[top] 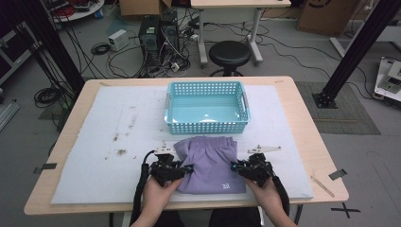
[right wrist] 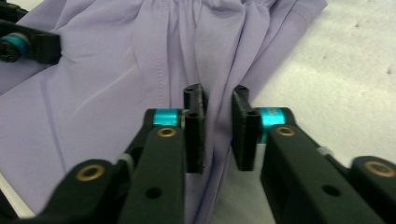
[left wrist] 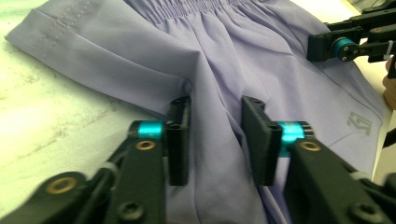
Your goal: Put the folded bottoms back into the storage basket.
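Purple shorts lie folded on the white foam mat near the table's front edge, waistband toward the far side. My left gripper is at the shorts' left side. In the left gripper view its jaws stand open, a raised fold of the purple cloth running between them. My right gripper is at the shorts' right edge. In the right gripper view its jaws are close together, shut on a gathered ridge of the shorts.
A teal perforated basket stands just behind the shorts, nothing visible inside. The mat has dirty marks at its left. Beyond the table are a black stool, computers and cables on the floor.
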Demonstrator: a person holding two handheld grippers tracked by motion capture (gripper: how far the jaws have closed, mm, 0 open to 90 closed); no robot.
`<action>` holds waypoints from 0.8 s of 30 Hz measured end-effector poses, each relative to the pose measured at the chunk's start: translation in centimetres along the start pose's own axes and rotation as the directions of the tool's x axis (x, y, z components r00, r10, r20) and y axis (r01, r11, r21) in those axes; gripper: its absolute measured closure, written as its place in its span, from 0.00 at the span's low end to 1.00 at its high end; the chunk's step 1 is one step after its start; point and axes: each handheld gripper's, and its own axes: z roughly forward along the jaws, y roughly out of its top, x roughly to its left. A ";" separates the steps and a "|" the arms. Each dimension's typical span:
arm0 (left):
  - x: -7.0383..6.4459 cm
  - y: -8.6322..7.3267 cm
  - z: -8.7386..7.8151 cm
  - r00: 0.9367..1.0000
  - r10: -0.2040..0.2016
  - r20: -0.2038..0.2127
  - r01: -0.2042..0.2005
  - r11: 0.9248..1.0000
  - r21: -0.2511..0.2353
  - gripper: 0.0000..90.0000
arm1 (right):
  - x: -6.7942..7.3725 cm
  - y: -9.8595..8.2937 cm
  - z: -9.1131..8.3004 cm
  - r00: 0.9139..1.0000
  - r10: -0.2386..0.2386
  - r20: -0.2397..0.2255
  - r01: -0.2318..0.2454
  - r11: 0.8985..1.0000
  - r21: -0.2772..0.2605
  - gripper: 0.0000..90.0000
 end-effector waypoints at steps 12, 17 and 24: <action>-0.2 0.1 -0.3 0.997 0.068 0.029 -0.067 0.997 -0.029 0.93 | 0.2 0.1 -0.4 1.000 -0.028 -0.010 0.028 1.000 -0.013 0.97; -0.4 0.4 -0.9 0.995 0.095 0.036 -0.093 0.994 -0.060 0.94 | 0.3 0.3 -0.9 0.999 -0.048 -0.012 0.048 0.998 -0.033 0.97; -1.0 1.1 -2.1 0.987 0.156 0.043 -0.150 0.982 -0.116 0.94 | 0.8 1.0 -2.1 0.997 -0.073 -0.013 0.071 0.994 -0.079 0.97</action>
